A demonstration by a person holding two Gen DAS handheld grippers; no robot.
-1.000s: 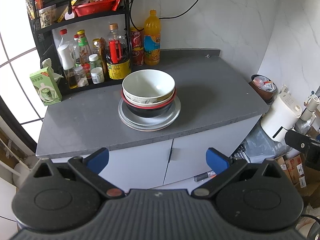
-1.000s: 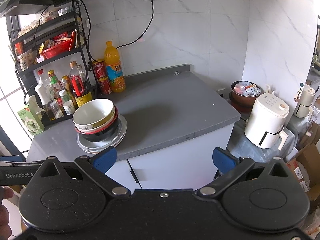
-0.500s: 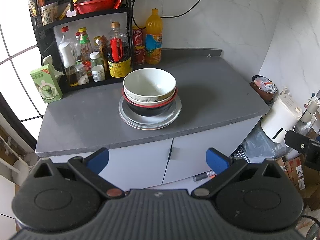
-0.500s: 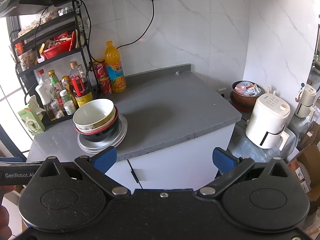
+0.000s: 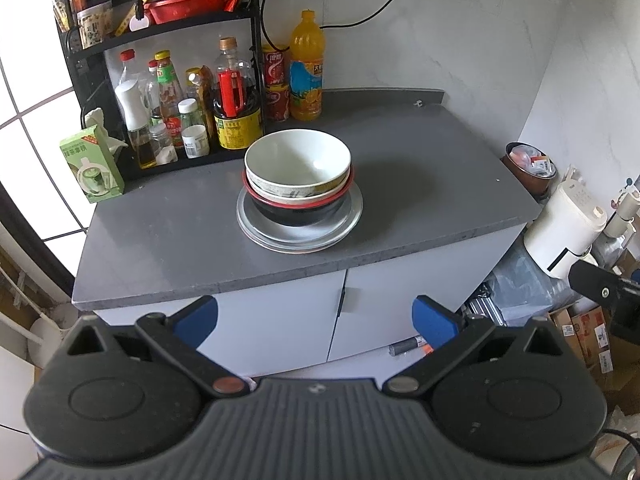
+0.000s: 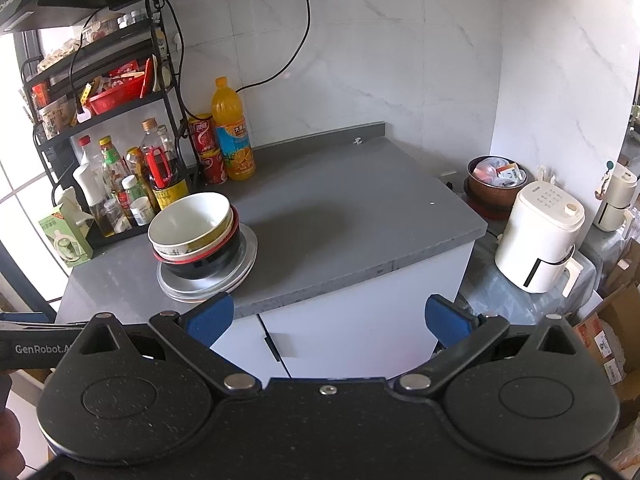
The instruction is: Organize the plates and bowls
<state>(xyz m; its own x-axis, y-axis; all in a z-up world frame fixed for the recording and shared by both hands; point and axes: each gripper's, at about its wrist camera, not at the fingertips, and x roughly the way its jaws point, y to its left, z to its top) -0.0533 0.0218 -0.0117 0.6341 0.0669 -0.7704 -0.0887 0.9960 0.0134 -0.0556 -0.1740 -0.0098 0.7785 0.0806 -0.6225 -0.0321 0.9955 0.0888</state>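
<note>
Bowls stacked on plates | left gripper spread | right gripper spread

Stacked plates: count unreadable beneath bowls. Bottle labels on rack: too small. Person's hand, lower left: cut off.

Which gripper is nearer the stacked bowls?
Left, slightly. The left gripper faces the stacked bowls head-on across the counter edge; the right gripper stands off to their right, both open and clear.
</note>
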